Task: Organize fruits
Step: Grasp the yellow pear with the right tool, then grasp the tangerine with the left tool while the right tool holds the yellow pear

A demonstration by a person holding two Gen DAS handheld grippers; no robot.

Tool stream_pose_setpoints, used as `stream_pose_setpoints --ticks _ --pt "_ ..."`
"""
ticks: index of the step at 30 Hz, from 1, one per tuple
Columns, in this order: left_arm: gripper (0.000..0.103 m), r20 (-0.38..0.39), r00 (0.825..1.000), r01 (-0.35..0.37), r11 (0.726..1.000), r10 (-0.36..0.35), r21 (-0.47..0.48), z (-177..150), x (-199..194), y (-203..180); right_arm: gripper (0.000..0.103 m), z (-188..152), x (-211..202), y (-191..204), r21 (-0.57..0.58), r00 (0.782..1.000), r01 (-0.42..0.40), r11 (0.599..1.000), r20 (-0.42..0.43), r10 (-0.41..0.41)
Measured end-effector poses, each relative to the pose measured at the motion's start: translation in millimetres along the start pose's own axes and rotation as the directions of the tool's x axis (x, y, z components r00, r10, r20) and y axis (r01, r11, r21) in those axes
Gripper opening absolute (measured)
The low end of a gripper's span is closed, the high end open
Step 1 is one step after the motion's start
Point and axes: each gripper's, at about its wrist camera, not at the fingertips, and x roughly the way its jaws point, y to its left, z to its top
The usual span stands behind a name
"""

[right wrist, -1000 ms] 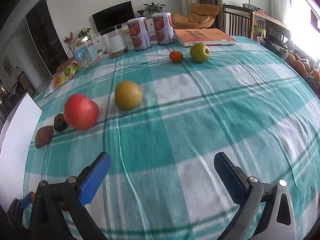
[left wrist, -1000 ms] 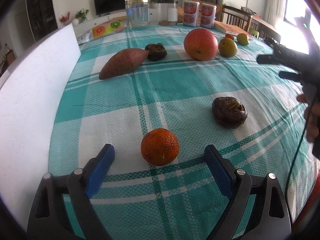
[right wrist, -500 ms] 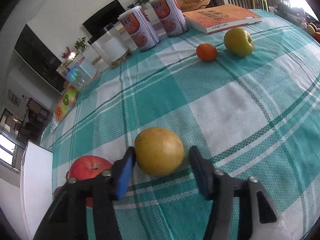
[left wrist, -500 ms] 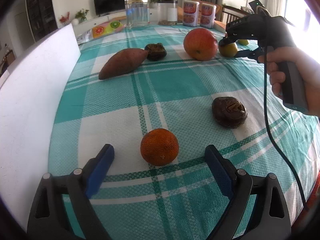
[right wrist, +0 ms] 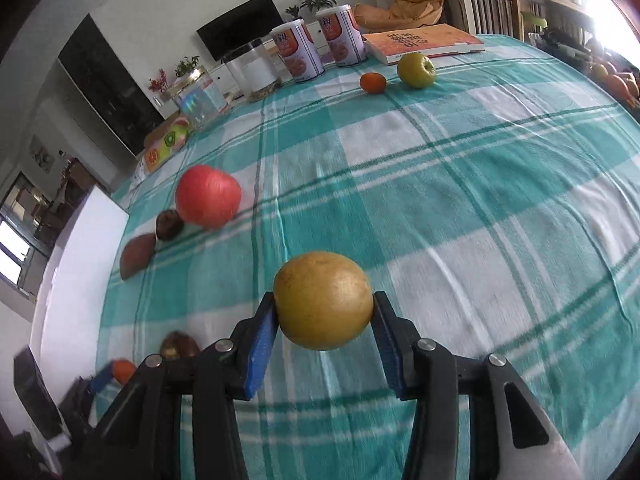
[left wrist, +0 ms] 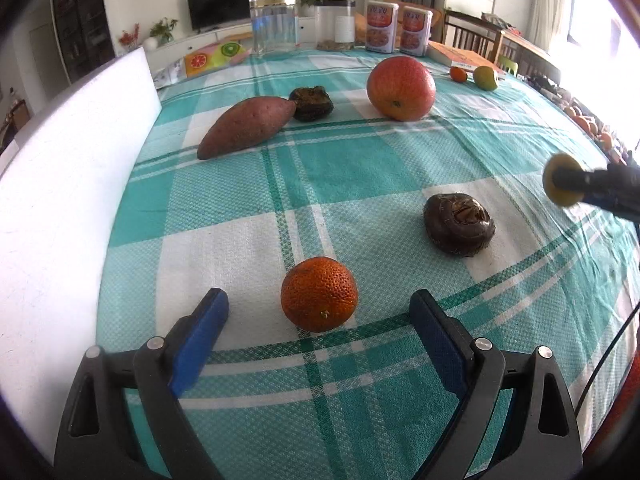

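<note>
My right gripper (right wrist: 324,320) is shut on a yellow pear (right wrist: 323,300) and holds it above the checked tablecloth; the pear also shows at the right edge of the left wrist view (left wrist: 560,185). My left gripper (left wrist: 318,320) is open, low over the table, with an orange (left wrist: 319,299) between its fingers, untouched. A red apple (left wrist: 401,88), a sweet potato (left wrist: 248,126) and two dark brown fruits (left wrist: 458,224) (left wrist: 311,103) lie further out. A small orange (right wrist: 373,82) and a green apple (right wrist: 416,71) sit at the far side.
A white board (left wrist: 60,184) stands along the table's left edge. Two cans (right wrist: 298,54), two clear jars (left wrist: 275,24) and an orange book (right wrist: 424,42) line the far edge. More fruit lies off the right edge (right wrist: 616,82).
My right gripper closed on the yellow pear, lifted it off the cloth and carried it back toward the near right. The left gripper has stayed still around the orange.
</note>
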Motion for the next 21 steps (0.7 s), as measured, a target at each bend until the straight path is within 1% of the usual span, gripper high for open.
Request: stream_pose_setpoints --ticks 1,2,4,6,11,14,21 --pt "0.093 0.000 1.000 0.000 1.000 0.000 0.000 0 0 0 0.047 -12 -1 1 -0.018 1.000 0.018 1.000 0.002 -0.018" --pt "0.093 0.000 1.000 0.000 1.000 0.000 0.000 0 0 0 0.047 -21 -4 3 -0.036 0.999 0.026 0.999 0.026 -0.025" --pt "0.093 0.000 1.000 0.000 1.000 0.000 0.000 0 0 0 0.047 -35 -7 9 -0.086 0.996 0.067 0.994 0.061 -0.062" --pt "0.093 0.000 1.000 0.000 1.000 0.000 0.000 0 0 0 0.047 -43 -3 13 -0.119 0.995 0.092 0.989 0.057 -0.086" --pt "0.093 0.000 1.000 0.000 1.000 0.000 0.000 0 0 0 0.046 -43 -3 11 -0.117 0.993 0.093 0.989 0.078 -0.084" --pt "0.093 0.000 1.000 0.000 1.000 0.000 0.000 0 0 0 0.046 -44 -3 13 -0.127 0.992 0.104 0.986 0.083 -0.094" --pt "0.093 0.000 1.000 0.000 1.000 0.000 0.000 0 0 0 0.046 -44 -4 12 -0.121 0.992 0.098 0.988 0.087 -0.088"
